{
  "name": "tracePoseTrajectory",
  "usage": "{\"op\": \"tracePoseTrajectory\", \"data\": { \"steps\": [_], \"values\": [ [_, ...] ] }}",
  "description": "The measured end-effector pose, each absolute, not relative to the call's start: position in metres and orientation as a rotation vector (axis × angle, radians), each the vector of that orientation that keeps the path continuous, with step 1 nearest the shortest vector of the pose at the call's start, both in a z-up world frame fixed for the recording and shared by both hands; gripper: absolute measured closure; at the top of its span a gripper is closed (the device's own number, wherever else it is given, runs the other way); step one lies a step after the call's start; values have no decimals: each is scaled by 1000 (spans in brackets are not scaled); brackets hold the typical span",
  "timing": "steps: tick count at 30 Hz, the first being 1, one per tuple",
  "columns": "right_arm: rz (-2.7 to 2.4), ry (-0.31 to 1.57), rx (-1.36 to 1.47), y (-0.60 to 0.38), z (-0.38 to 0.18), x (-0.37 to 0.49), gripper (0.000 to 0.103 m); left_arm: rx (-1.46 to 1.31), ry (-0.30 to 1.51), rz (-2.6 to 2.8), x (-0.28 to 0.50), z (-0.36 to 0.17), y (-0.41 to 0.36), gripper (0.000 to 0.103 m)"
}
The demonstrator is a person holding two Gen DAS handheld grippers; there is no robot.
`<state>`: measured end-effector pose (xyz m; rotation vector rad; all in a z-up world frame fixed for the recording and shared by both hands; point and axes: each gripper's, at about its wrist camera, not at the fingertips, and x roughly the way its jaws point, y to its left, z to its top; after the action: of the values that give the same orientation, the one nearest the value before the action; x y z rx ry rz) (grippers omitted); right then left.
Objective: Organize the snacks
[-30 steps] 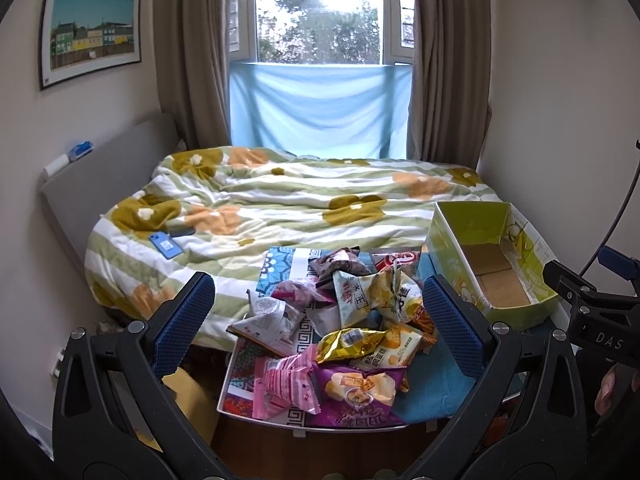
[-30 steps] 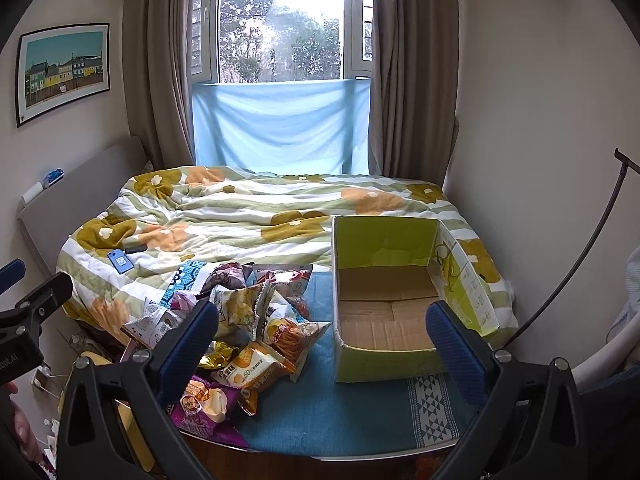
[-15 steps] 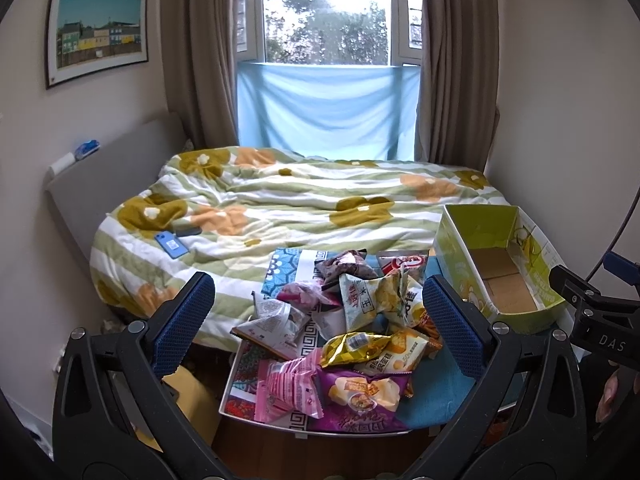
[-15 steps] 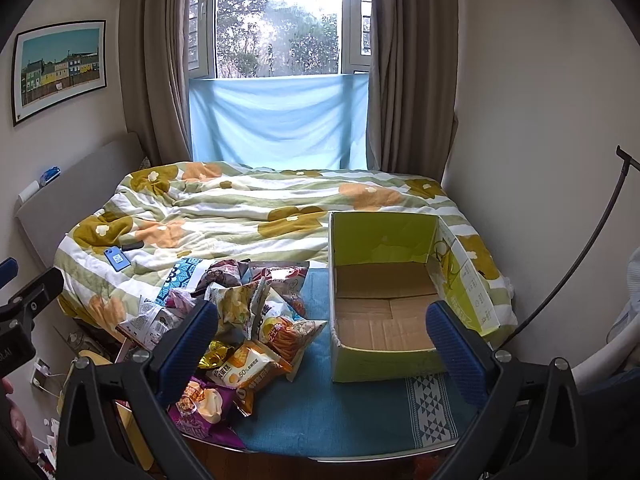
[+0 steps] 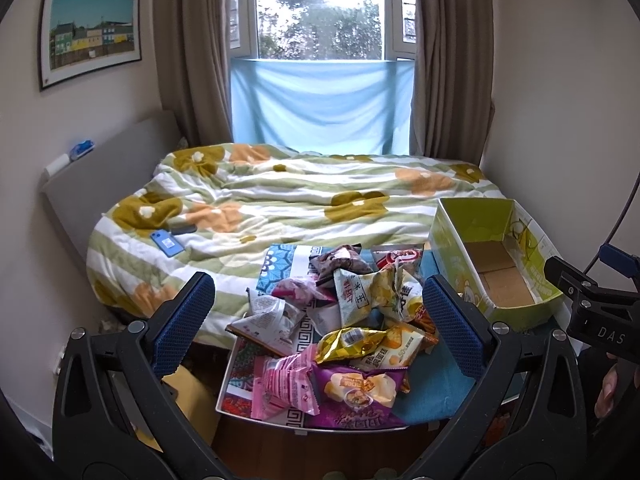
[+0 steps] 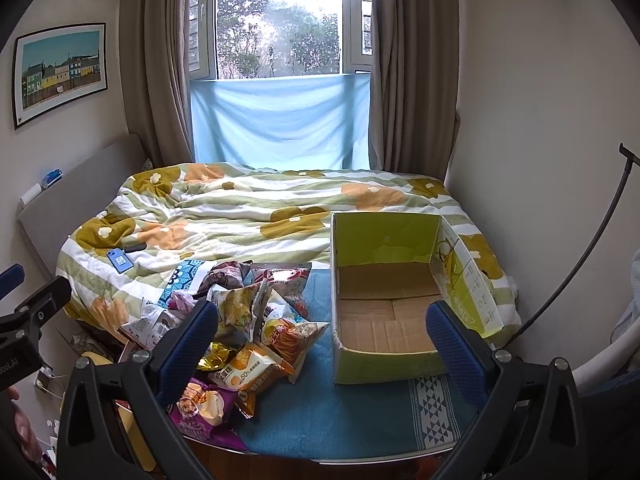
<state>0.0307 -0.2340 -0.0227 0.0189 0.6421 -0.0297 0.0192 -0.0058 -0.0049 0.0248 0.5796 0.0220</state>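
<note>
Left wrist view: left gripper point(image 5: 316, 312) spread wide, grasping nothing, hovering above the near edge of the desk point(image 5: 432, 400). Directly ahead and below, between the fingers: snack pile point(image 5: 348, 328), heaped on the desk's left half, purple bag point(image 5: 360, 392) nearest. Right of the pile, well apart: box point(image 5: 496, 264), bare inside, long axis running near to far. Right wrist view: right gripper point(image 6: 322, 336) likewise released, facing the box, pile off to its left. Left gripper nearer the snacks, so probably first to pick.
</note>
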Motion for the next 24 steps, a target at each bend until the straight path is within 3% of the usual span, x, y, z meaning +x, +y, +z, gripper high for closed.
{"op": "tracePoseTrajectory", "data": {
  "steps": [24],
  "values": [
    [0,629,14,-232,-17,21,0,-16,593,90,6,2,19,0]
  ]
}}
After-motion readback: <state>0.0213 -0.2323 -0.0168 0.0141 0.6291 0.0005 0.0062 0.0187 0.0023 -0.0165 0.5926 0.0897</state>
